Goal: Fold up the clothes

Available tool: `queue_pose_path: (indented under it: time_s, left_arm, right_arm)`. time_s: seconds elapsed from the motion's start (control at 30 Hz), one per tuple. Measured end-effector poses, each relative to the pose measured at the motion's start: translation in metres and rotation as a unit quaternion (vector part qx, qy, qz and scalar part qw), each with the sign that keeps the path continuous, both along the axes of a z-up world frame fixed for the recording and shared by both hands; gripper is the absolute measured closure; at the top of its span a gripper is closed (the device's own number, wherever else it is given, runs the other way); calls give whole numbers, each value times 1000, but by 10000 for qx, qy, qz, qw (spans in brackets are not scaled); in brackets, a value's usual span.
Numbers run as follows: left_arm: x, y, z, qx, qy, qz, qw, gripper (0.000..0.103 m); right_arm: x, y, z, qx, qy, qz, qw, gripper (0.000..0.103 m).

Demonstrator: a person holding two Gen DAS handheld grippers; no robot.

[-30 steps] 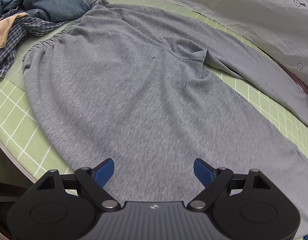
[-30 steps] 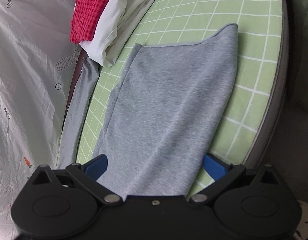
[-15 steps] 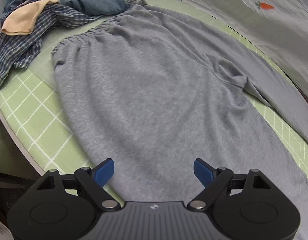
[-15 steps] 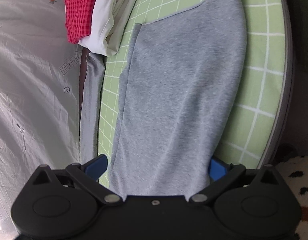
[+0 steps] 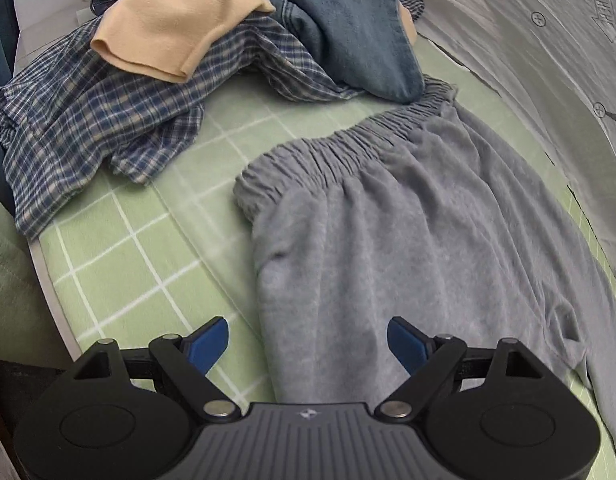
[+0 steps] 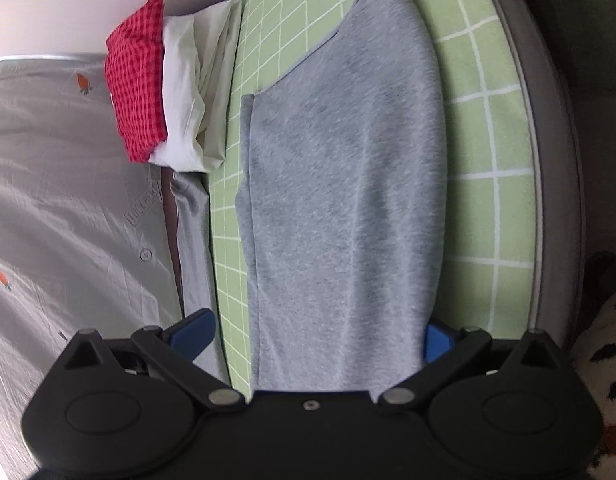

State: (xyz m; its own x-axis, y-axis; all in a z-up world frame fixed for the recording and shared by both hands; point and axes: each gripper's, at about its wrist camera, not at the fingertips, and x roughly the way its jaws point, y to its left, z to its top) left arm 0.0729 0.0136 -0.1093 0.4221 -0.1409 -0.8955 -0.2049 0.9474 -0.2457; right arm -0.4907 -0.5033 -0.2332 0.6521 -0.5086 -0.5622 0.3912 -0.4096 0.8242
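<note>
Grey knit sweatpants (image 5: 408, 216) lie spread flat on a bed covered with a green sheet with a white grid (image 5: 139, 248). Under the left gripper (image 5: 308, 344) the near side edge of the sweatpants runs forward between the two blue fingertips (image 5: 209, 340), which stand wide apart and clamp nothing; the left fingertip is over bare sheet, the right one over grey fabric. Ahead of this gripper the gathered elastic waistband (image 5: 348, 140) crosses the view. Beyond the waistband and to the left sits a loose pile: a blue-and-white plaid shirt (image 5: 87, 120), a tan knit garment (image 5: 171, 28) on top of it, and blue denim jeans (image 5: 348, 20) whose lower end touches the waistband.

In the right wrist view one grey trouser leg (image 6: 340, 184) stretches away from the right gripper (image 6: 312, 336), its hem at the far end. This gripper's jaws are also wide apart with the leg lying between them; the right fingertip is partly hidden behind the fabric's edge, and no pinch is visible. Left of the gripper lies a pale grey quilt with small carrot prints (image 6: 67, 200), and farther ahead on the left a red checked cloth (image 6: 137, 88) rests on a white pillow (image 6: 187, 92).
</note>
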Motion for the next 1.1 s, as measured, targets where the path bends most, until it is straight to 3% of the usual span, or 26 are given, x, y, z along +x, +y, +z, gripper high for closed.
queue_pose_path:
  time_s: [0.13,0.2,0.43,0.6,0.77,0.93,1.1]
  left_arm:
    - [21,2,-1,97,33,22,9999,15]
    - [26,2,-2,112,52,103,9999,15]
    - [27,8,1,330,89,514,9981,23]
    - [23,-5,12,957,-190,62,9952,27]
    - [28,-7,7,334,-261,34,9991,41]
    - [39,-4,1,182,-204,438,9987,42]
    - [51,1,1,80,-213,585,9980,41]
  right_arm:
    - [-13,-6,-2,-23,-96,-684,9976,0]
    - [-15,-14,-2,-65,-50,-753,9971,0]
    - [-10,-39,13,-117,637,-404,9971,0]
    - [-4,-46,16,-133,882,-209,9958,0]
    - [-2,-48,17,-115,938,-154,9954,0]
    - [-1,-47,17,-145,945,-141,9953,0]
    - [11,-54,23,-468,1323,416,9892,0]
